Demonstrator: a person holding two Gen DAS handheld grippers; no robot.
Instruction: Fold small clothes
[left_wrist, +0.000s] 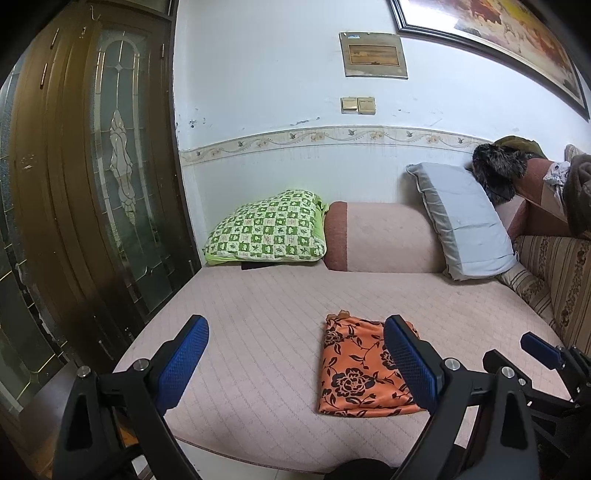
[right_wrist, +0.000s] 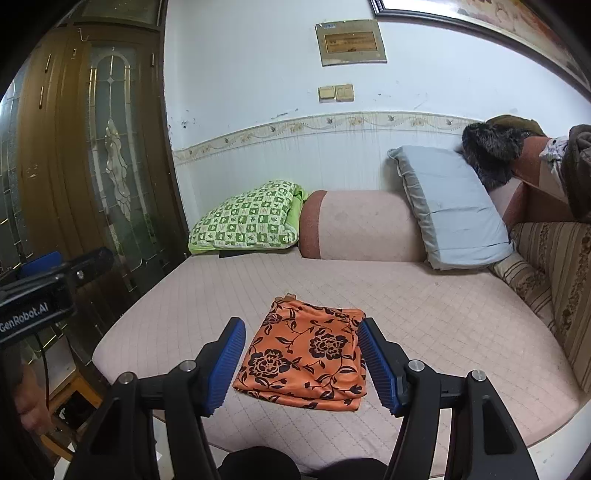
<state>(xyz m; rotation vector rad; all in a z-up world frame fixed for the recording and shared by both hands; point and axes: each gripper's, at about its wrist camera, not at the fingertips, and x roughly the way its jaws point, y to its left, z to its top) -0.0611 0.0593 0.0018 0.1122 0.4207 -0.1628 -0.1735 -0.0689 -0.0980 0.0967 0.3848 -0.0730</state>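
Note:
An orange cloth with black flowers (left_wrist: 356, 369) lies folded into a flat rectangle on the pink quilted bed (left_wrist: 258, 314). It also shows in the right wrist view (right_wrist: 306, 354). My left gripper (left_wrist: 295, 362) is open and empty, above the bed's front edge, with the cloth just inside its right finger. My right gripper (right_wrist: 301, 363) is open and empty, held above the near part of the cloth, which shows between its fingers. The right gripper also shows at the right of the left wrist view (left_wrist: 546, 350).
A green checked pillow (left_wrist: 266, 229), a pink bolster (left_wrist: 384, 236) and a grey pillow (left_wrist: 461, 221) line the wall. A striped sofa cushion (left_wrist: 561, 280) and piled clothes (left_wrist: 506, 166) stand at the right. A wooden glass-panelled door (left_wrist: 92, 177) is at the left.

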